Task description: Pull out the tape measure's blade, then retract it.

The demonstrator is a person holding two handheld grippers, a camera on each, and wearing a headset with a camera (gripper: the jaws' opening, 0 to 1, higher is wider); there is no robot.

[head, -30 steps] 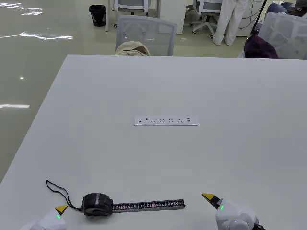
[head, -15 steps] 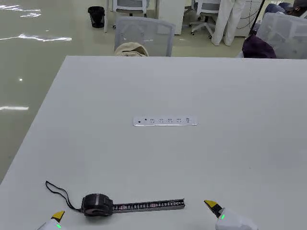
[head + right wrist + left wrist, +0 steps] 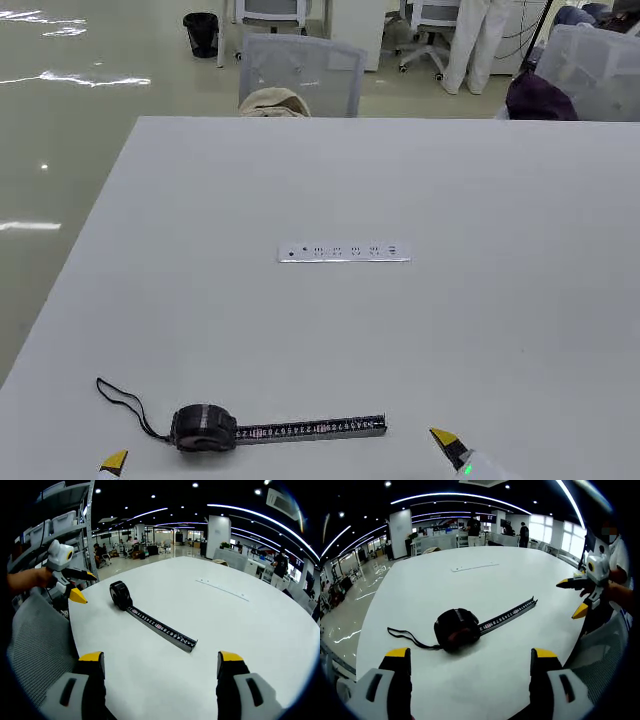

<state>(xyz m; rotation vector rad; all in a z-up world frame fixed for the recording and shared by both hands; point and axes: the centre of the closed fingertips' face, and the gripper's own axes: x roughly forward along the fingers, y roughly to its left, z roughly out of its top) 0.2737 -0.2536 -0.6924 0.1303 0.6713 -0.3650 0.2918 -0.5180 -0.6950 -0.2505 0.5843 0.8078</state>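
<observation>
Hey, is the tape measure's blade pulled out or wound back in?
Pulled out. The blade lies stretched flat on the table, reaching out from the black case with its printed markings showing.

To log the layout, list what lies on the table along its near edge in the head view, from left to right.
Thin black cord wrist loop → round black tape measure case → pulled-out dark blade with white numerals.
</observation>
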